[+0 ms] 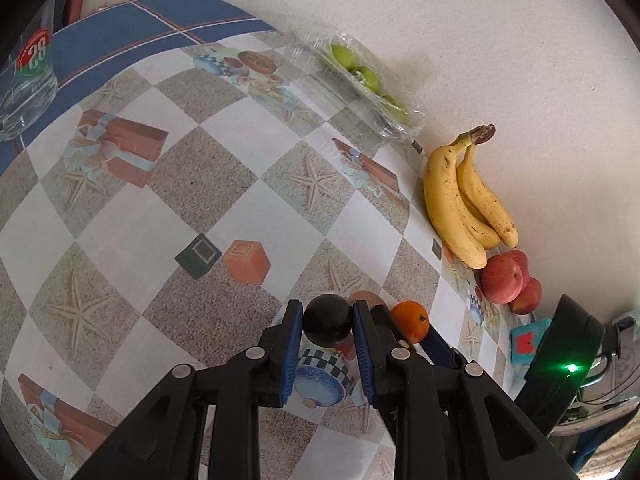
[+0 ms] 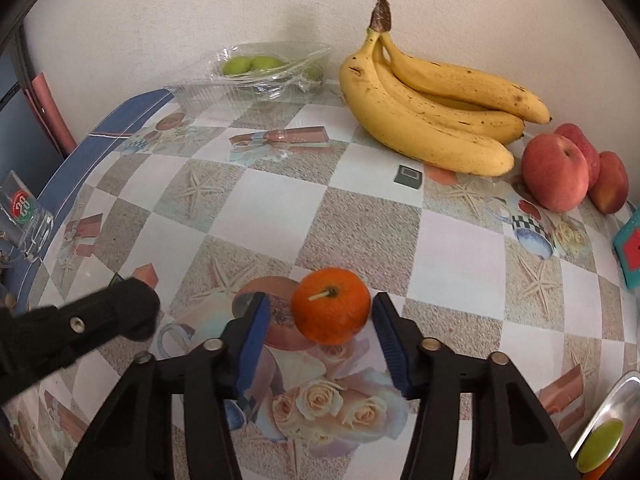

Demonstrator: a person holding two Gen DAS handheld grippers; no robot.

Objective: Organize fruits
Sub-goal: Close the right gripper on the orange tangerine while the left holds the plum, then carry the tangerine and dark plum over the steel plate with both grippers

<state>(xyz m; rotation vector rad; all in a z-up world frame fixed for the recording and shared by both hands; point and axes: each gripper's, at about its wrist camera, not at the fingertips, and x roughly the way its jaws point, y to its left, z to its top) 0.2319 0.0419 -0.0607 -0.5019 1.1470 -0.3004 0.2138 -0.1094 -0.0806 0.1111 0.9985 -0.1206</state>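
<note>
My left gripper (image 1: pixel 327 316) is shut on a dark plum (image 1: pixel 327 320) and holds it above the patterned tablecloth (image 1: pixel 224 184). My right gripper (image 2: pixel 320 312) is open, its blue pads on either side of an orange (image 2: pixel 330 305) that rests on the table without touching them. The orange also shows in the left wrist view (image 1: pixel 410 320). Bananas (image 2: pixel 432 96) and red peaches (image 2: pixel 560 172) lie along the wall. Green fruits sit in a clear plastic box (image 2: pixel 260 68).
A glass with a red and green logo (image 1: pixel 28 76) stands at the table's left edge. A teal block (image 2: pixel 630 248) lies at the right. A metal tray (image 2: pixel 624 392) with a green fruit (image 2: pixel 600 444) is at the lower right. A black device with a green light (image 1: pixel 568 368) stands near the wall.
</note>
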